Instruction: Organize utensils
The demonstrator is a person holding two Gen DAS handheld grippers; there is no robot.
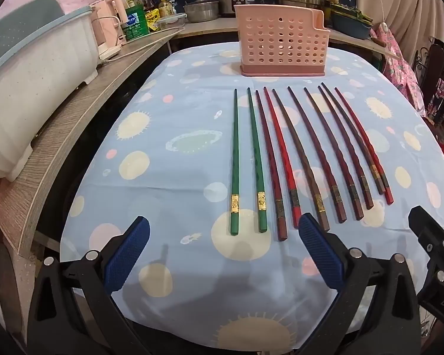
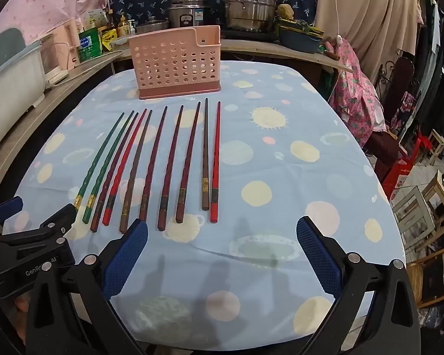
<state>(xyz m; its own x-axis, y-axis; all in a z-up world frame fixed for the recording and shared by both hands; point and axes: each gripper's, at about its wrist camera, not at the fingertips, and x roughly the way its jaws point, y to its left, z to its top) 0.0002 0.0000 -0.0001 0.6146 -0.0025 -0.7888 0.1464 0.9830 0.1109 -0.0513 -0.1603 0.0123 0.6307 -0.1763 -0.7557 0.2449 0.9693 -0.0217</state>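
Both the left gripper (image 1: 223,254) and the right gripper (image 2: 222,254) hang with fingers spread, pinching nothing. From the green chopsticks (image 1: 235,159) at centre-left to the red one (image 1: 367,148) at right, the sticks lie close together on the tabletop (image 1: 177,266), so a grab might catch two or roll a neighbour. The pink holder (image 1: 278,44) at upper centre looks light and might tip.

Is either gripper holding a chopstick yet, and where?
Nothing is held: left gripper and right gripper are open, short of the chopsticks lying on the cloth.

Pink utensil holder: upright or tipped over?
Upright. The pink utensil holder stands on its darker base on the tablecloth, open top up, beyond the chopsticks lying flat. Its inside isn't visible.
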